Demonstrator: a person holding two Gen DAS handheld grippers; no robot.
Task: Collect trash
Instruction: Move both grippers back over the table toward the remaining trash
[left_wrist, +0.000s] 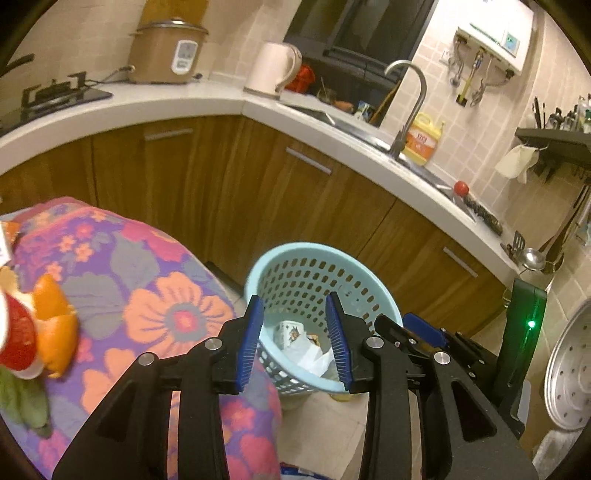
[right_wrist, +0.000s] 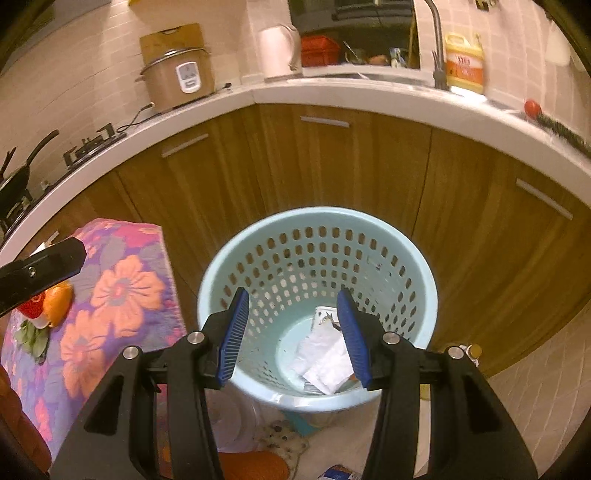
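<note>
Currently both grippers were over the bin, nothing held. Left gripper (left_wrist: 293, 334): jaws wide apart, empty, pointed down toward the blue perforated basket (left_wrist: 384, 295) w/ the floral-cloth surface (left_wrist: 155, 280) just to its left. Right gripper (right_wrist: 291, 336): jaws also spread wide, empty, hanging approx. above the basket mouth (right_wrist: 424, 284).

Progress, judged from contents: basket already had some trash in the bottom, i.e. crumpled white paper (right_wrist: 325, 358) and a printed wrapper or carton scrap (right_wrist: 325, 315); exact item count couldn't be told. So part of the collection looked done.

Left to do: a cluster remained on the cloth at the far left edge of the left wrist view. Orange peel (left_wrist: 55, 314), a red-and-white piece (left_wrist: 18, 339) touching it (fruit or packaging, unclear) and green leafy bits (left_wrist: 26, 402) just below. Same cluster showed small in the right wrist view, partly behind the left gripper's body. Edge distortion made it hard to say if more lay beyond.

Other clutter sat on the floor near the basket base (right_wrist: 280, 439); blurred, couldn't tell if trash.

Est.: roughly mid-task, w/ peel cluster as the obvious remaining pick.
</note>
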